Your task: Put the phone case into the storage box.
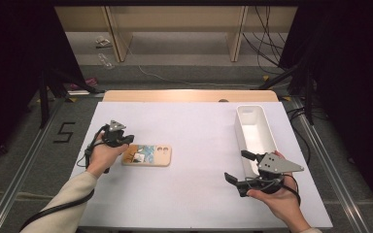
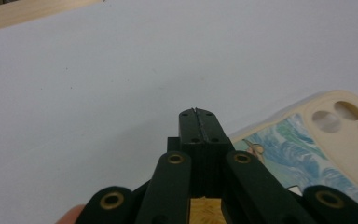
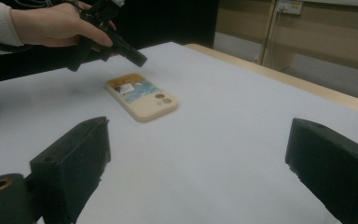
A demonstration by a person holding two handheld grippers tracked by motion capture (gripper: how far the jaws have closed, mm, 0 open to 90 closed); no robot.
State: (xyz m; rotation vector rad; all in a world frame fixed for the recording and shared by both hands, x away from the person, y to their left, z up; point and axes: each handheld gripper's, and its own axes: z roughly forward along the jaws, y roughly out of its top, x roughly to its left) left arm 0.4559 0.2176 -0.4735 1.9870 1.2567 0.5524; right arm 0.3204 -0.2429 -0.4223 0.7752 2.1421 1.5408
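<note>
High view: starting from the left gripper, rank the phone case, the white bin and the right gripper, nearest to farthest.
From the left gripper:
1. Phone case, just beside its tips, toward the table's middle.
2. Right gripper, across the table near the front edge.
3. White bin, far right side.

I am holding the left gripper (image 1: 126, 141) low with jaws pressed together, the right gripper (image 1: 239, 167) level, jaws spread wide.

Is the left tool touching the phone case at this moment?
Apart. In the right gripper view the left tool, jaws shut and empty, hovers above the phone case, with bare table visible between them.
</note>
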